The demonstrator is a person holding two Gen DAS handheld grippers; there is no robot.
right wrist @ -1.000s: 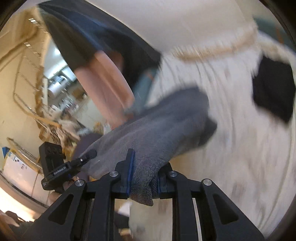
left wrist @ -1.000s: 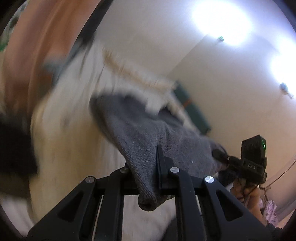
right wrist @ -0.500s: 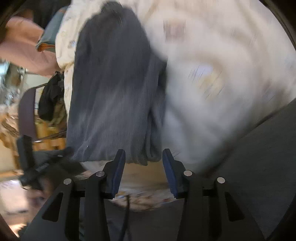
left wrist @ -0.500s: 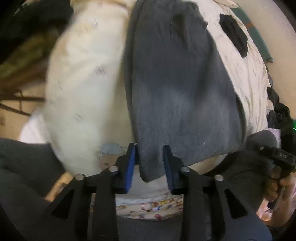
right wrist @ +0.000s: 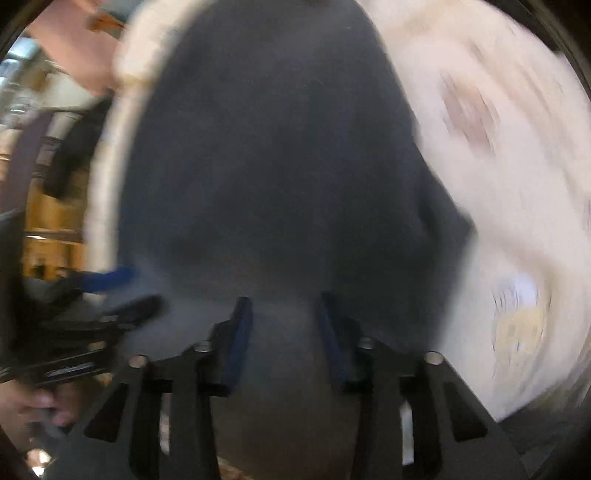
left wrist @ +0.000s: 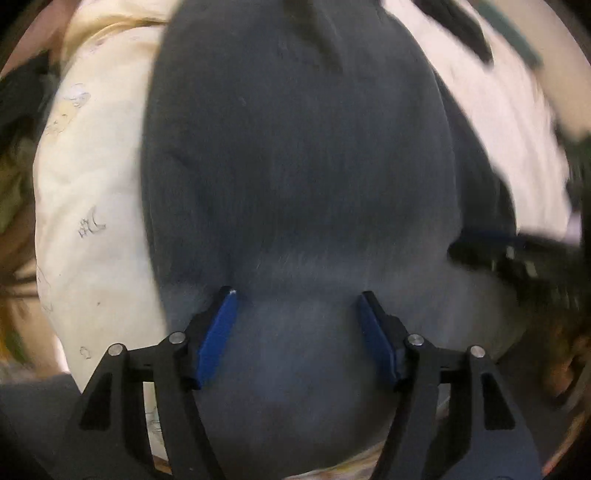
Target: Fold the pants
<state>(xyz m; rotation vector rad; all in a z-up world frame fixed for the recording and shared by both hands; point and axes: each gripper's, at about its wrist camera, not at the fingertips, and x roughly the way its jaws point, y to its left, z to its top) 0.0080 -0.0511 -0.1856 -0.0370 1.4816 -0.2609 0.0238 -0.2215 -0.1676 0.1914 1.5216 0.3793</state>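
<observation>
The dark grey pants [left wrist: 295, 155] lie spread flat on the cream bedsheet [left wrist: 92, 192], and both grippers point down at their near edge. My left gripper [left wrist: 296, 293] is opening. Its blue pads [left wrist: 218, 332] stand wide apart over the cloth and do not press on it. In the right wrist view the pants [right wrist: 273, 147] fill the middle. My right gripper [right wrist: 283, 299] is closing with the grey cloth between its jaws, and the inner faces of its pads [right wrist: 238, 332] still show free. Each gripper shows blurred at the edge of the other's view.
A black garment [left wrist: 461, 26] lies on the sheet at the far right. Left of the bed edge [right wrist: 103, 177] are dark hanging clothes [right wrist: 70, 162] and wooden furniture [right wrist: 48, 221]. A person's hand [right wrist: 33, 406] holds the other gripper's handle.
Both grippers came down from a raised hold, bringing the pants onto the bed, where they now lie flat. The left jaws opened wide and let go. The right jaws also released the cloth.
</observation>
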